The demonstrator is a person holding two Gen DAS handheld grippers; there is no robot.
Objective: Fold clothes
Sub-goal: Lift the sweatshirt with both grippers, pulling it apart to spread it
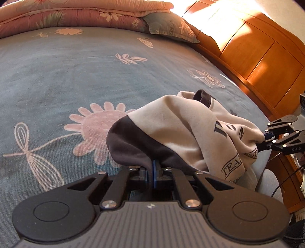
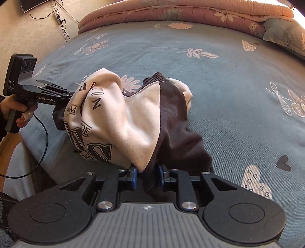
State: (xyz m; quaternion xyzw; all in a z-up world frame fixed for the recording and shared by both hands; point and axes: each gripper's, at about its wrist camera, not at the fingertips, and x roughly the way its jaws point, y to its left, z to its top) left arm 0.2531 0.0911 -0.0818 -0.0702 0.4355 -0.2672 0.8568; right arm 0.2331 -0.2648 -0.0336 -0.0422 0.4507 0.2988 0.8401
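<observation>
You have the sweatshirt [image 1: 171,124] bunched near the bed's [image 1: 57,76] edge, left gripper [image 1: 153,167] and right gripper [image 2: 147,171] each pinching it; spread it flat.

A home bedroom: a bed with a blue flowered sheet [image 1: 76,72], a folded pink quilt [image 1: 76,13] and pillow [image 1: 169,26] at its far edge, beside wooden cabinets [image 1: 257,47].

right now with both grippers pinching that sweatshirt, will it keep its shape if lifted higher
Probably not: the sweatshirt already sags in loose folds between the left gripper and right gripper, so it looks floppy. The cloth seems thick, so likely fairly weighty. Its free end trails on the bed and may drag.
</observation>
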